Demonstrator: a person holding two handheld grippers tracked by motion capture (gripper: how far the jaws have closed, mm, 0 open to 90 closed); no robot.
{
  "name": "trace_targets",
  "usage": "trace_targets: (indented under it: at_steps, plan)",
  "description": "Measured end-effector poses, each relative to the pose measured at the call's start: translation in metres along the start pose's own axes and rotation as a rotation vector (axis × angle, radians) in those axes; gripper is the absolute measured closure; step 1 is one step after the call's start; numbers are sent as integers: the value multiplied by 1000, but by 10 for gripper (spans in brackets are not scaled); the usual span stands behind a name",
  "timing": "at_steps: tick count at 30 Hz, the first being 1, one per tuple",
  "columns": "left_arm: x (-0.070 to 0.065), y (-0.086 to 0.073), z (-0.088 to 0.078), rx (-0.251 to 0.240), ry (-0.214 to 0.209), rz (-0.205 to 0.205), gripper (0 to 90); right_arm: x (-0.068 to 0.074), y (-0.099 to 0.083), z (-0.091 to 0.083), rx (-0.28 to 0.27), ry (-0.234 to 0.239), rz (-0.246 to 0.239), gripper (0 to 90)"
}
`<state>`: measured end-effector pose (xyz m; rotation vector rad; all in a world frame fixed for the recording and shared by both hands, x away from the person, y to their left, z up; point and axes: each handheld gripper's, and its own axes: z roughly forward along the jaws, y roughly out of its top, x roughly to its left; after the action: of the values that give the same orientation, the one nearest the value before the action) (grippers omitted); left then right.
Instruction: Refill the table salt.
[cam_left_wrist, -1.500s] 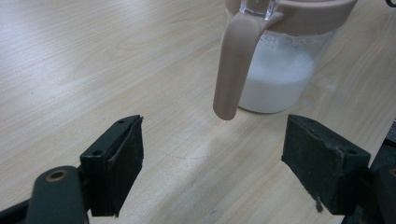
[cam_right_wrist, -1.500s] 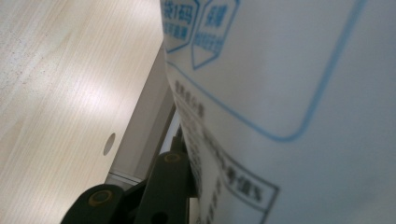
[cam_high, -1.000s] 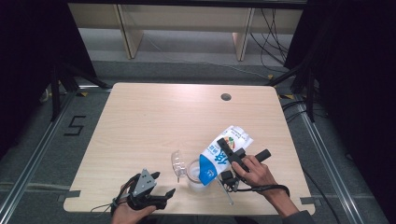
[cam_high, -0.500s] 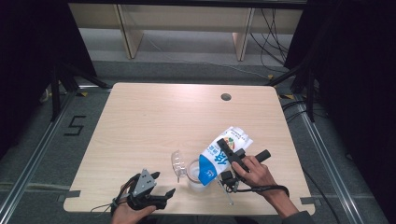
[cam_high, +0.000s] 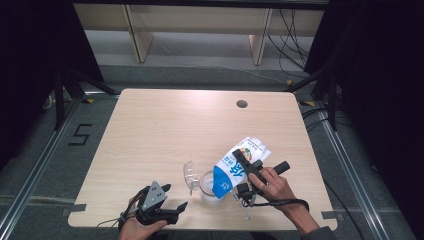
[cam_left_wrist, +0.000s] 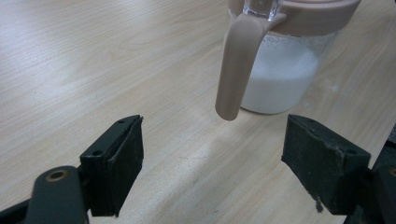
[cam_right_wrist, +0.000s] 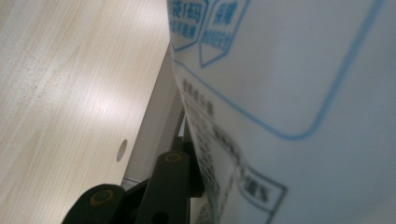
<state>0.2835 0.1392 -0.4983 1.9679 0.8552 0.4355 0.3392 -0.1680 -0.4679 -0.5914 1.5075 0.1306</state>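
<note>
The right gripper is clamped on the blue-and-white bag, tipping it mouth-down over the clear jug that sits just below and to the left of its jaws; in the right gripper view the bag's printed face presses right up against one black jaw. And nothing has shifted across the last second: bag, jug and both hands sit exactly where they were, so this looks like a steady, held pour rather than a fresh move. The left gripper rests low on the table, its jaws wide apart with nothing between them, and straight ahead of it stands the jug with its beige handle and white powder filling the bottom. My read: the fill is under way and not finished, with the left hand waiting near the handle.
</note>
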Motion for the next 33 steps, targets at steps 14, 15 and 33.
trace_targets:
  at_steps: [14,15,33]
  plan:
    - [0,0,0,-1,0,-1,200,-3,-2,0,6,16,25,773]
    - [0,0,0,-1,0,-1,200,-3,-2,0,6,16,25,773]
    - [0,0,0,-8,-3,-6,200,0,-3,-1,-17,51,131,776]
